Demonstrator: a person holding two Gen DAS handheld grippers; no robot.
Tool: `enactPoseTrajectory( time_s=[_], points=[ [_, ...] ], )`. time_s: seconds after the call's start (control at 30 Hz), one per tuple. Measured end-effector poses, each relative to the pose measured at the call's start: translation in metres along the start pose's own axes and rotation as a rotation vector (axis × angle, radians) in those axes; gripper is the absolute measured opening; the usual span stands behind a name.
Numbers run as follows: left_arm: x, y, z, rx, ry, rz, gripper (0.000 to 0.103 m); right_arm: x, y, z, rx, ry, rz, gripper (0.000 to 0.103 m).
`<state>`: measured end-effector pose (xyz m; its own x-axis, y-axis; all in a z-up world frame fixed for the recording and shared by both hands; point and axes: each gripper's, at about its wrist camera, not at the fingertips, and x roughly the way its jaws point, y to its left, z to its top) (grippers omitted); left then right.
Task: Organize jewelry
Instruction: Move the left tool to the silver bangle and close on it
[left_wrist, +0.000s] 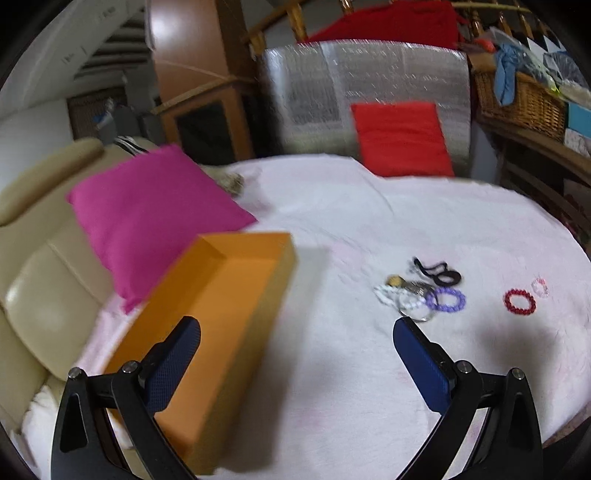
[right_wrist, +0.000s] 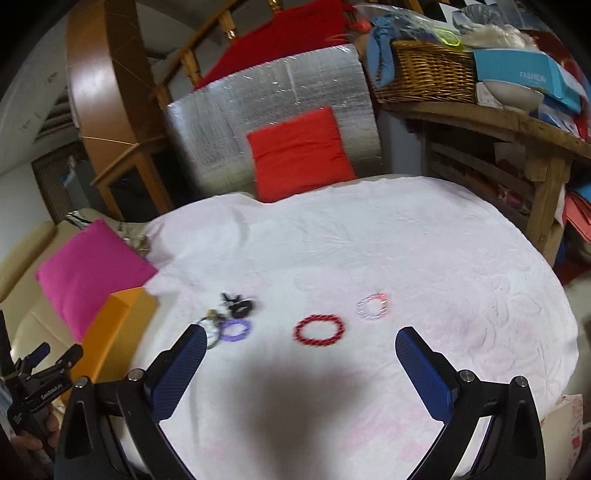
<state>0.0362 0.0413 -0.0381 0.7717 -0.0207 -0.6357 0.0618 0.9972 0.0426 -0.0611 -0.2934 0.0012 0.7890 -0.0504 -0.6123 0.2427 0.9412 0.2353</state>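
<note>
An open orange box (left_wrist: 221, 306) (right_wrist: 118, 325) stands at the left of a white-covered table (left_wrist: 369, 229) (right_wrist: 369, 240). A red bead bracelet (left_wrist: 519, 301) (right_wrist: 318, 329), a purple bracelet (left_wrist: 446, 299) (right_wrist: 235, 329), a pale pink bracelet (left_wrist: 540, 287) (right_wrist: 373, 305), a black band (left_wrist: 441, 274) (right_wrist: 240, 305) and a cluster of white and clear pieces (left_wrist: 402, 295) lie on the cloth. My left gripper (left_wrist: 297, 332) is open, its left finger over the box. My right gripper (right_wrist: 301, 341) is open, just short of the red bracelet. The left gripper also shows at the far left of the right wrist view (right_wrist: 48, 356).
A magenta cushion (left_wrist: 147, 214) (right_wrist: 88, 269) lies on a beige sofa (left_wrist: 33, 295) left of the table. A red cushion (left_wrist: 400, 138) (right_wrist: 299, 153) leans on a silver-wrapped chair back (left_wrist: 332, 92). A wooden shelf with a wicker basket (right_wrist: 428, 74) stands at the right.
</note>
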Motion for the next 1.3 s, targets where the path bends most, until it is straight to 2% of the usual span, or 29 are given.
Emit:
enactPoseTrajectory(
  time_s=[0.17, 0.4, 0.6, 0.8, 0.9, 1.13, 1.17, 1.23, 1.27, 1.3],
  points=[
    [0.045, -0.026, -0.003, 0.002, 0.031, -0.114, 0.103, 0.031, -0.035, 0.002, 0.069, 0.021, -0.036, 0.103],
    [0.098, -0.056, 0.009, 0.067, 0.066, -0.214, 0.103, 0.053, -0.071, 0.005, 0.164, 0.054, -0.062, 0.103],
    [0.133, -0.084, 0.020, 0.109, 0.122, -0.207, 0.103, 0.074, -0.083, 0.003, 0.218, 0.115, -0.061, 0.103],
    [0.149, -0.103, 0.023, 0.097, 0.178, -0.249, 0.103, 0.085, -0.083, 0.001, 0.235, 0.133, -0.063, 0.103],
    [0.154, -0.116, 0.023, 0.127, 0.186, -0.237, 0.103, 0.090, -0.077, 0.000, 0.220, 0.145, -0.056, 0.103],
    [0.173, -0.112, 0.020, 0.072, 0.239, -0.209, 0.103, 0.093, -0.068, -0.001, 0.192, 0.145, -0.051, 0.103],
    [0.174, -0.110, 0.019, 0.066, 0.240, -0.215, 0.101, 0.093, -0.069, -0.001, 0.194, 0.144, -0.052, 0.103],
    [0.176, -0.107, 0.017, 0.057, 0.248, -0.232, 0.087, 0.094, -0.069, -0.001, 0.198, 0.146, -0.053, 0.103],
    [0.179, -0.105, 0.015, 0.052, 0.263, -0.248, 0.074, 0.094, -0.069, -0.001, 0.201, 0.148, -0.053, 0.103],
    [0.181, -0.101, 0.014, 0.032, 0.279, -0.291, 0.068, 0.095, -0.069, -0.001, 0.204, 0.148, -0.052, 0.103]
  ],
)
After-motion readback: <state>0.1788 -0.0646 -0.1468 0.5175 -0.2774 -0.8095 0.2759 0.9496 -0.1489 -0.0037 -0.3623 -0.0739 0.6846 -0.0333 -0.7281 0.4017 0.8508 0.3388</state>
